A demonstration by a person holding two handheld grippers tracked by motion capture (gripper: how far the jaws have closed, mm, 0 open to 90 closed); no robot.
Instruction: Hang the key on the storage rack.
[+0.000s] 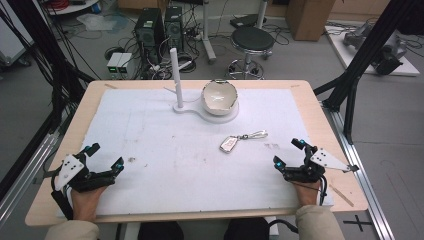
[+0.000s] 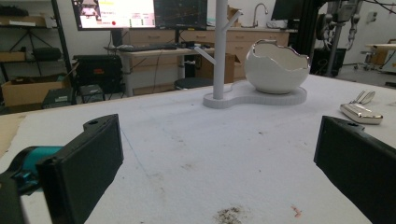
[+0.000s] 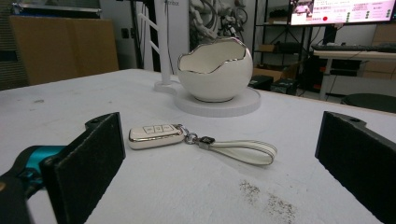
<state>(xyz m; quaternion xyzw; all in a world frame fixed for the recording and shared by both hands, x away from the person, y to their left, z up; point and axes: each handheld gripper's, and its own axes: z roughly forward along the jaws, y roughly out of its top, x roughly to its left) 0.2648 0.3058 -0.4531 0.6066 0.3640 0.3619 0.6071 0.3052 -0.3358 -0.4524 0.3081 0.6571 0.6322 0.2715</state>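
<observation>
- Two grippers sit at the near edge of the table (image 1: pixel 320 107), one per side; the left gripper (image 1: pixel 104 156) and right gripper (image 1: pixel 289 152) both have their fingers spread wide with nothing between them
- key fob (image 3: pixel 156 136) lies flat on the white mat right of centre, its strap (image 3: pixel 243 151) trailing off toward the far right; it's near the right gripper and well apart from the left
- bowl (image 1: pixel 219 97), the eggshell-looking one, sits on a white stand (image 1: pixel 200 112) beside an upright pole (image 1: pixel 175 75); looks empty from above, though glare on the inside makes that a bit of a guess
- my worry: the fob is low, smooth and shiny, so fingers coming in level could just shove it across the mat; grabbing only the strap could leave the fob swinging into the bowl's jagged rim
- also the bowl just rests on its stand, so a bump might tip it
</observation>
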